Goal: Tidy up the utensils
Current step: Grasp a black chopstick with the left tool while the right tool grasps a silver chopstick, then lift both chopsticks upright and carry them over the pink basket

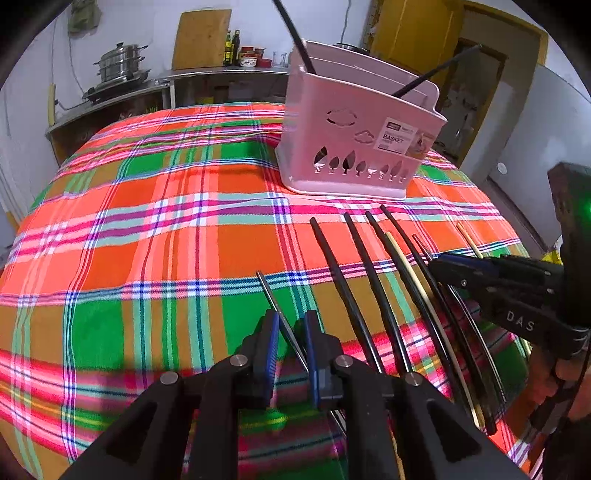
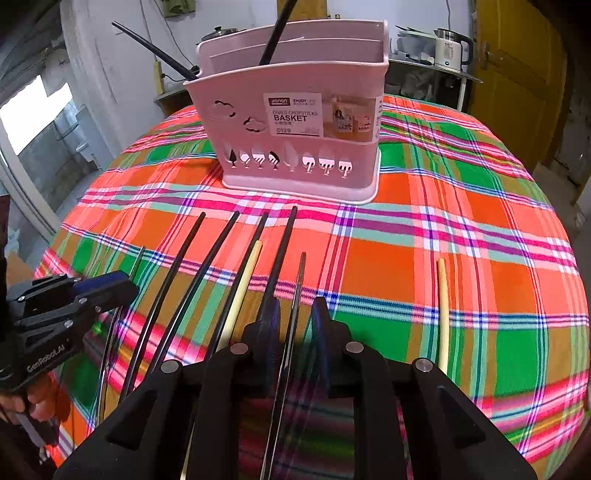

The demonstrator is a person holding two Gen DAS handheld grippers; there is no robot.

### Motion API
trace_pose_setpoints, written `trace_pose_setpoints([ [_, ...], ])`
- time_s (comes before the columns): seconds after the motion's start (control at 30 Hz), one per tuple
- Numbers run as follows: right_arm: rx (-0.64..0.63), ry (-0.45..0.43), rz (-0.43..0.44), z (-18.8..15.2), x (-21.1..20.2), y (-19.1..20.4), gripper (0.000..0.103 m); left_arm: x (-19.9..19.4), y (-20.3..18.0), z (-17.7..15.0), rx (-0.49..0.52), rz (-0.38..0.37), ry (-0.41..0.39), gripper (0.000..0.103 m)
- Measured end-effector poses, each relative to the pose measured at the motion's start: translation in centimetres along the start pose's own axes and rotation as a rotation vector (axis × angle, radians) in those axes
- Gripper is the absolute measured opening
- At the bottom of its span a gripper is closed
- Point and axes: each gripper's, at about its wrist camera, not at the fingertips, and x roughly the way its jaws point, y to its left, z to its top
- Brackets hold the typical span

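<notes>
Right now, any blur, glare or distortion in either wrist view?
Left wrist: sharp centre, heavy fisheye bowing of the tablecloth and chopsticks, dark vignette corners, green LED glare at right. Right wrist: same bowing, bright window at left, motion smear beside the tongs.

I count one pink plastic divided basket (image 2: 295, 122) with two long black chopsticks (image 2: 275, 33) standing in it. In front of the basket lie four black chopsticks (image 2: 173, 273), two pale yellow chopsticks (image 2: 442, 314) and two thin metal chopsticks (image 2: 295, 299).
</notes>
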Motion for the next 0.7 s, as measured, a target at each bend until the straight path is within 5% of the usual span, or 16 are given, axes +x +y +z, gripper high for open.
trace_pose_setpoints([
  [0.13,-0.010,0.003,-0.006,0.4,0.2,0.1,0.005,0.4,-0.4,0.5,0.022,0.018,0.004,0.010],
  [0.7,0.027,-0.083,0.041,1.4,-3.3,-1.0,0.005,-2.5,-0.9,2.6,0.046,-0.027,-0.034,0.005],
])
